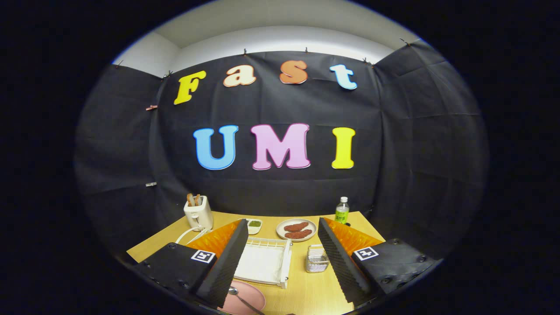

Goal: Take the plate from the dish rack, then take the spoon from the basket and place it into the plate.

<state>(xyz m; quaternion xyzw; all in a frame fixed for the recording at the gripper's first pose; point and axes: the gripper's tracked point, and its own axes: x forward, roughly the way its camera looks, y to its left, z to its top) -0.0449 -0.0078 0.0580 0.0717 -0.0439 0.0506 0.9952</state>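
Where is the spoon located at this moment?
In the gripper view, the spoon lies on the pink plate, close in front of the white dish rack and beside the left finger of the open tool.

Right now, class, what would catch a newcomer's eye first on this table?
The open claw frames a white dish rack between its fingers. Nearer, a pink plate holds a spoon. Beyond the rack sit a plate of browned food, a white toaster and a bottle.
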